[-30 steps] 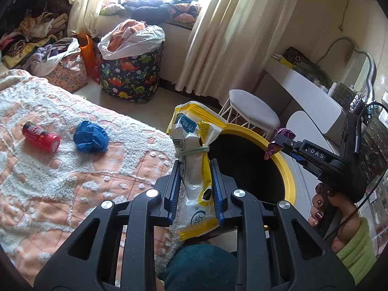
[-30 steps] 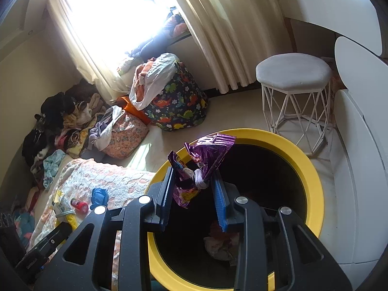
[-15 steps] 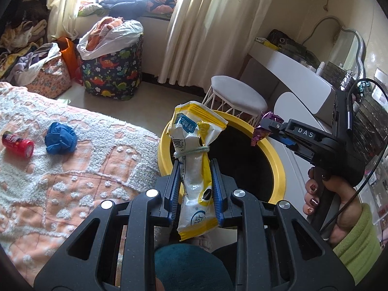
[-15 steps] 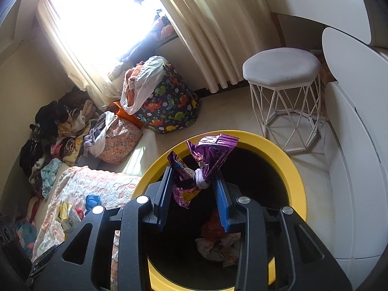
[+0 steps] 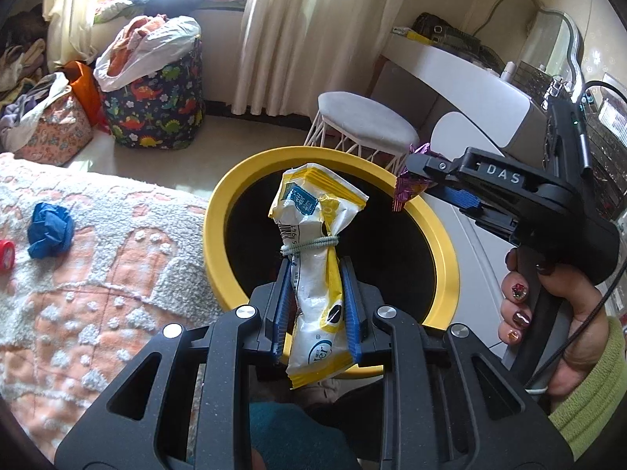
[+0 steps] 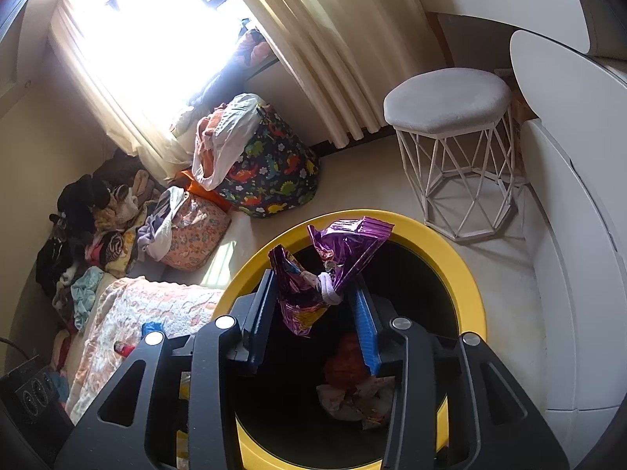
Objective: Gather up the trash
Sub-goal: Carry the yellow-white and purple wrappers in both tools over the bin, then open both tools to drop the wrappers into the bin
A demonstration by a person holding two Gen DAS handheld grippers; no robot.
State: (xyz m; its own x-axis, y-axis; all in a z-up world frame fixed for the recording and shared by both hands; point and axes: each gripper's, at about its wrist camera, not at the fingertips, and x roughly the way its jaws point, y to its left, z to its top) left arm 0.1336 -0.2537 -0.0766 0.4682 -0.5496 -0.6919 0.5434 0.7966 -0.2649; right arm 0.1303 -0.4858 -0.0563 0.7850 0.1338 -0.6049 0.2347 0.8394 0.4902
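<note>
My left gripper (image 5: 316, 274) is shut on a yellow and white snack packet (image 5: 313, 258) tied with a band, held over the near rim of the yellow-rimmed black trash bin (image 5: 219, 211). My right gripper (image 6: 315, 293) is shut on a purple foil wrapper (image 6: 333, 258) over the bin's opening (image 6: 466, 274); it also shows in the left wrist view (image 5: 411, 190). Crumpled trash (image 6: 352, 391) lies at the bin's bottom. A blue crumpled wad (image 5: 50, 230) and a red can (image 5: 6, 255) lie on the bed blanket (image 5: 98, 274).
A white wire-frame stool (image 6: 450, 117) stands beyond the bin. A white desk (image 5: 462, 78) runs along the right. A dinosaur-print laundry bag (image 5: 156, 105), a floral bag (image 5: 47, 125) and clothes piles (image 6: 90, 227) sit by the curtained window.
Both grippers have moved toward the bin; the left packet now hangs over its near rim. The right gripper sits lower over the opening. Both grips are unchanged.
</note>
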